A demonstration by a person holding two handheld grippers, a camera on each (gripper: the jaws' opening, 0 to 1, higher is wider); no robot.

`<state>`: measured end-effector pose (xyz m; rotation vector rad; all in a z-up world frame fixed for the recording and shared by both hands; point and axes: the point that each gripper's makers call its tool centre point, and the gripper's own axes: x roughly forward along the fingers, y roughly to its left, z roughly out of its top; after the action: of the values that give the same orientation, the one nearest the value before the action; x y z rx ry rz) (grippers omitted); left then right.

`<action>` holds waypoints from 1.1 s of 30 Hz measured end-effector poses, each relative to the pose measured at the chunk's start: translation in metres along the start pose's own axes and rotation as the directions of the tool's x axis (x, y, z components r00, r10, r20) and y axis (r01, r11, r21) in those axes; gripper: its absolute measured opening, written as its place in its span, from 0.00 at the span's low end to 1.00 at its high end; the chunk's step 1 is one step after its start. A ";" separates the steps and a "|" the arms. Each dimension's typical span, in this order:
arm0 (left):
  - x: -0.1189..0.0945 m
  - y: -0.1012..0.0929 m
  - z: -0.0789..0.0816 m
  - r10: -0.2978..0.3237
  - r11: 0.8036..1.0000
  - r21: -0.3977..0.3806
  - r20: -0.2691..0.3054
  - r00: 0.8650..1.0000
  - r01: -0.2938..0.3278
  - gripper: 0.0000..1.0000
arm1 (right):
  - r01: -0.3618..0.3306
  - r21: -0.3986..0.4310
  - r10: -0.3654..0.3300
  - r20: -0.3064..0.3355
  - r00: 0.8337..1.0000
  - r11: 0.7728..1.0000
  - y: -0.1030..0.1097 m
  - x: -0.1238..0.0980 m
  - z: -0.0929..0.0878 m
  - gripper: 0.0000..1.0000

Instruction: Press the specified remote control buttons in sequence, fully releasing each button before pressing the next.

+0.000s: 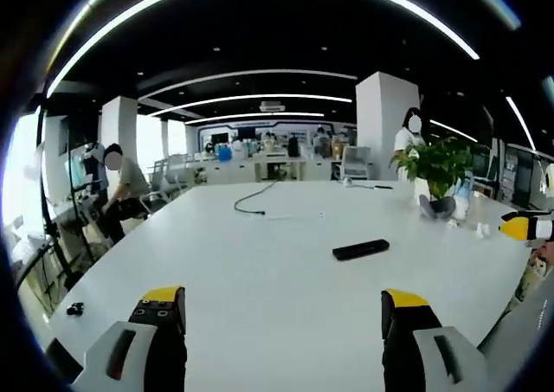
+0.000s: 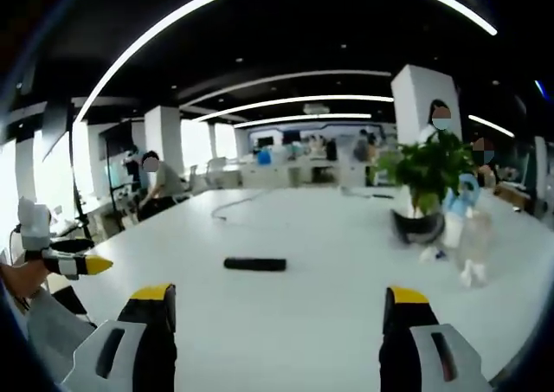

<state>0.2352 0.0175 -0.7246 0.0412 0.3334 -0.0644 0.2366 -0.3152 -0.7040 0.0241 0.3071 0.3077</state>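
1. We see our left gripper with jaws wide apart, holding nothing; the remote control lies ahead, slightly right, on the white table.
2. Our right gripper is likewise spread and holds nothing; the remote control lies ahead, slightly left, with a potted plant farther right.

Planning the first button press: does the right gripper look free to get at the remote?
Probably yes. The remote lies alone on bare white table ahead of the open right gripper; the plant and bottle sit off to one side.
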 end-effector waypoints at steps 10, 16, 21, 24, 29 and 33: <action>-0.004 -0.008 0.005 -0.013 0.998 0.067 0.039 0.999 0.011 1.00 | -0.003 -0.025 0.003 -0.013 1.000 1.000 0.002 0.001 -0.003 0.99; -0.003 -0.009 0.005 -0.021 0.998 0.056 0.040 0.999 0.019 1.00 | 0.009 -0.014 -0.009 -0.010 1.000 1.000 -0.002 0.000 -0.003 0.99; -0.001 -0.020 -0.001 -0.052 0.993 0.105 0.006 0.999 0.051 1.00 | 0.003 -0.017 -0.003 -0.018 1.000 1.000 0.000 0.001 -0.004 0.99; -0.002 -0.021 0.001 -0.056 0.990 0.127 0.020 0.998 0.054 1.00 | 0.000 -0.026 -0.001 -0.026 1.000 1.000 0.001 0.002 -0.005 0.99; -0.003 -0.022 0.002 -0.061 0.992 0.115 0.020 0.998 0.059 1.00 | -0.002 -0.029 0.002 -0.034 0.999 1.000 0.002 0.002 -0.007 0.99; -0.002 -0.018 -0.003 -0.045 0.994 0.094 -0.013 0.999 0.046 1.00 | -0.006 -0.031 0.005 -0.037 0.999 0.999 0.002 0.002 -0.007 0.99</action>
<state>0.2313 0.0000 -0.7273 0.1275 0.3420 -0.1255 0.2357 -0.3123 -0.7115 -0.0118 0.3387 0.3187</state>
